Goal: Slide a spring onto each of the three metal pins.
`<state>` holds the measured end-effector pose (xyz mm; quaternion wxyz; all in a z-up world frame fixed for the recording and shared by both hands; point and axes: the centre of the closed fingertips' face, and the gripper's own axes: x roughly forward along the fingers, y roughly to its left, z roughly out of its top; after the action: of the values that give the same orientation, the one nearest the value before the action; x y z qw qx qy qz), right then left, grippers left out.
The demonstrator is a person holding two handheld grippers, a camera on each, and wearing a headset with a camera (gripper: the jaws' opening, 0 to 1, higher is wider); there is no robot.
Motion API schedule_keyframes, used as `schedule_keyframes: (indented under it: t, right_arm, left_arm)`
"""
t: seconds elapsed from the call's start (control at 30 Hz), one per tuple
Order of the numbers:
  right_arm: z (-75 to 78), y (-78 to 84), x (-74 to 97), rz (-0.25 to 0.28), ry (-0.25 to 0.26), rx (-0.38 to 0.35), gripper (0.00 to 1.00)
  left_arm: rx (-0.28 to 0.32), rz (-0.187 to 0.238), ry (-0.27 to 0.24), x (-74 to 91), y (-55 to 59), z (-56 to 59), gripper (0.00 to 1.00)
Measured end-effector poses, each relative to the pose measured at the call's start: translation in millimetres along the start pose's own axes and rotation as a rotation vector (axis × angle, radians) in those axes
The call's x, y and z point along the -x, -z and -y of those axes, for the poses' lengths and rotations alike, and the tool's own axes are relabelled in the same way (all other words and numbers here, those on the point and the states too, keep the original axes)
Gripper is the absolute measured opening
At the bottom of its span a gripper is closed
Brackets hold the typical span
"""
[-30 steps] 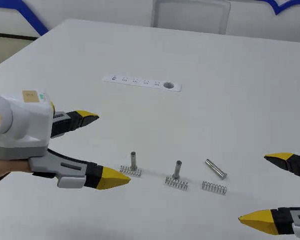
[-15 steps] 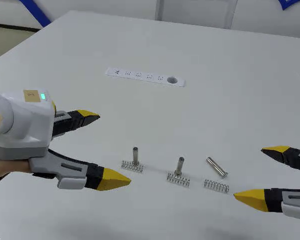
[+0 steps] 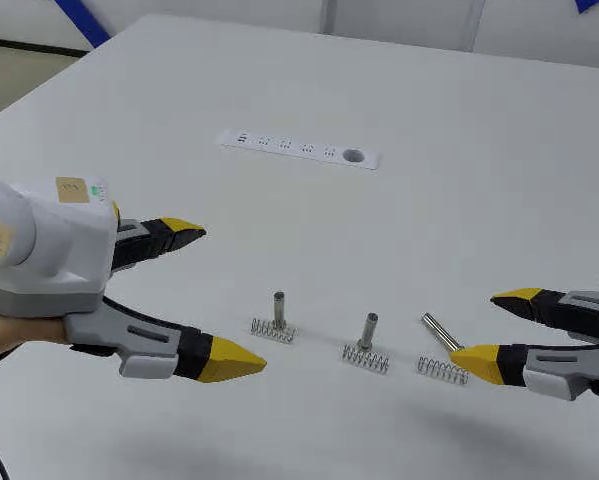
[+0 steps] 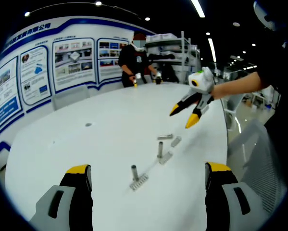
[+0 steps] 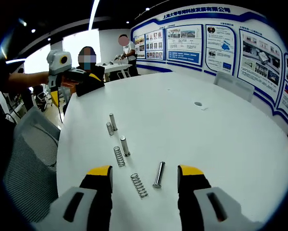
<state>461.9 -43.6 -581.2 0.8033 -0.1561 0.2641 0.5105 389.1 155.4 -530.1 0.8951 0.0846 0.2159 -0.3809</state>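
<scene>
The right gripper (image 3: 494,328) is hovering low at the near right of the bench (image 3: 429,180). Its jaws are standing apart and holding nothing. In the right gripper view the rightmost spring (image 5: 139,185) and the lying pin (image 5: 158,174) are sitting just ahead of the tips. The left gripper (image 3: 207,295) is waiting at the near left, jaws gaping wider and also empty.

The step in hand is probably picking up that rightmost spring. It is best pinched lightly across its coils near one end, leaving the other end free for threading. The lying pin just beyond it is likely to roll if nudged.

Slightly farther left, the middle pin (image 3: 367,328) and the left pin (image 3: 279,308) are standing upright. The middle spring (image 3: 366,359) and the left spring (image 3: 273,329) are lying at their feet. Farthest back, a power strip (image 3: 299,150) is lying flat.
</scene>
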Motion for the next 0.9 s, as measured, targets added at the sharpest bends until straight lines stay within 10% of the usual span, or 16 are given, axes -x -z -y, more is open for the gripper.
schedule_keyframes:
  t: [0.9]
  right_arm:
    - [28.9,17.9,-51.3,-0.112,0.032,-0.053,0.28]
  left_arm:
    - [-0.002,-0.025,0.012,-7.7,4.1,-2.7,0.98]
